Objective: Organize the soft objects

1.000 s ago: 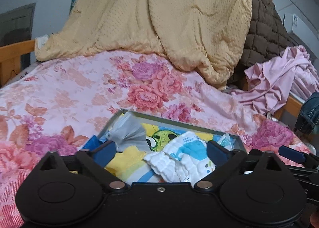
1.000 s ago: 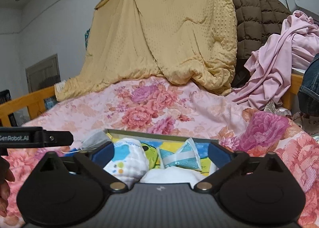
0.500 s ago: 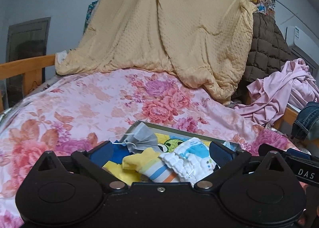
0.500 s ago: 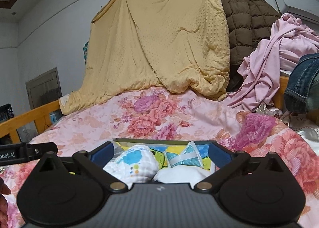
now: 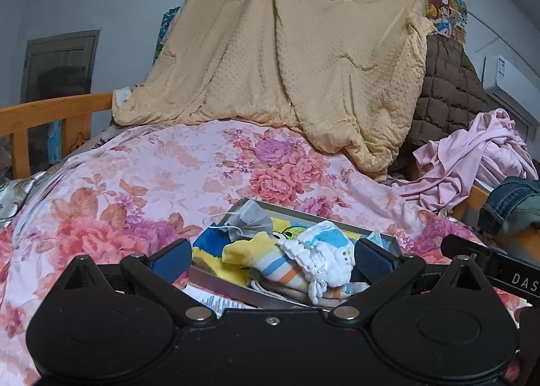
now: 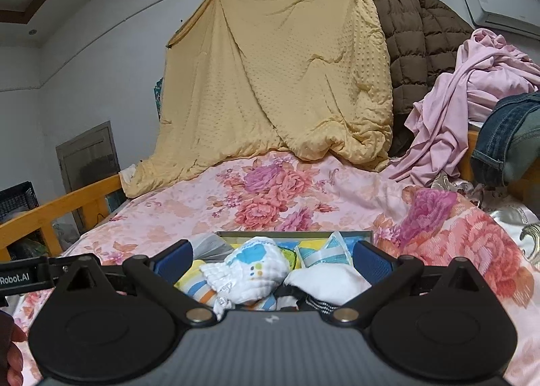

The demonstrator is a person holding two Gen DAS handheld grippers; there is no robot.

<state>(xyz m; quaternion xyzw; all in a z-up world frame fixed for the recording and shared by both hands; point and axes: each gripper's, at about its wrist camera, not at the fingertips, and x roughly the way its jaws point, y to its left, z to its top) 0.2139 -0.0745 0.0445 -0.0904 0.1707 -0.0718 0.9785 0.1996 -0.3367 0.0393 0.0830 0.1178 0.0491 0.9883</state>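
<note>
A grey box [image 5: 216,279] on the floral bedspread holds soft items: a white cloth with blue prints [image 5: 324,254], a yellow striped sock [image 5: 266,256], a grey face mask [image 5: 251,222]. In the right wrist view the box [image 6: 293,234] also holds the white printed cloth [image 6: 249,267], a white bundle [image 6: 327,281] and a blue-white packet [image 6: 329,251]. My left gripper [image 5: 270,259] is open and empty, hovering just before the box. My right gripper [image 6: 271,259] is open and empty over the box's near side.
A yellow blanket [image 5: 287,58] hangs at the back, with a brown quilted coat [image 5: 445,92] and pink clothes [image 5: 472,156] to the right. Jeans [image 6: 506,136] lie at far right. A wooden bed rail [image 5: 50,116] runs on the left.
Both grippers have drawn back and tilted up from the box, so more of the room and hanging blanket shows. Both stay open and empty.
</note>
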